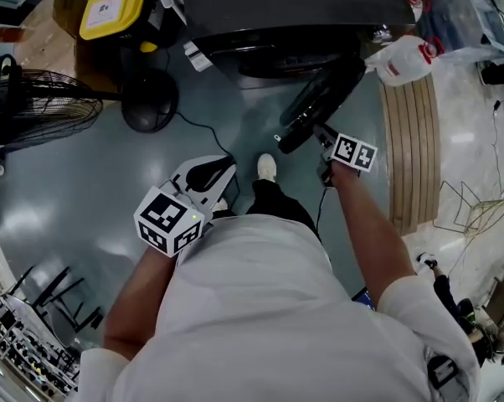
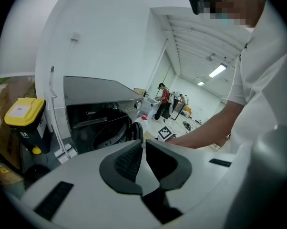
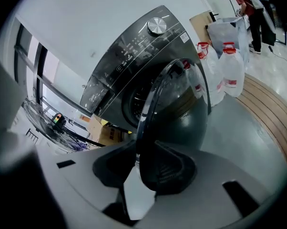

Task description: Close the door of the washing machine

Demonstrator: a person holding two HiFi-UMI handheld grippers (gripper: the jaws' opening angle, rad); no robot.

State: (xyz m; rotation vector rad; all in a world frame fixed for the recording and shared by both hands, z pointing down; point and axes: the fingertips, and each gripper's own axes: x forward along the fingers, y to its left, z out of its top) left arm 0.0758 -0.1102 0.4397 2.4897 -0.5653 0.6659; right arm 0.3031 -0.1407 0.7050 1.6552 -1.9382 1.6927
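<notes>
Grey floor (image 1: 84, 199); washing machine door (image 3: 181, 104) ajar, rim between right tongs (image 3: 146, 145).

I see a glossy dark front on the washing machine (image 3: 129, 56), smoked glass in a shiny metal rim on its door (image 3: 184, 97), and a smooth, sheeny floor (image 1: 59, 199).

The washing machine (image 1: 302, 7) is standing at the far side of the floor (image 1: 110, 199), and its door (image 3: 181, 104) is hanging open toward the person, with its edge sitting between the jaws of the right gripper (image 3: 142, 149). Left of the machine a lidded bin (image 1: 114, 7) is standing just beside it, a fan (image 1: 34, 107) is standing further left, and the left gripper (image 2: 141, 144) is hovering well apart from the door. Right of the machine, what seem to be two jugs (image 3: 227, 73) are standing beside a slatted strip (image 1: 413, 141).
</notes>
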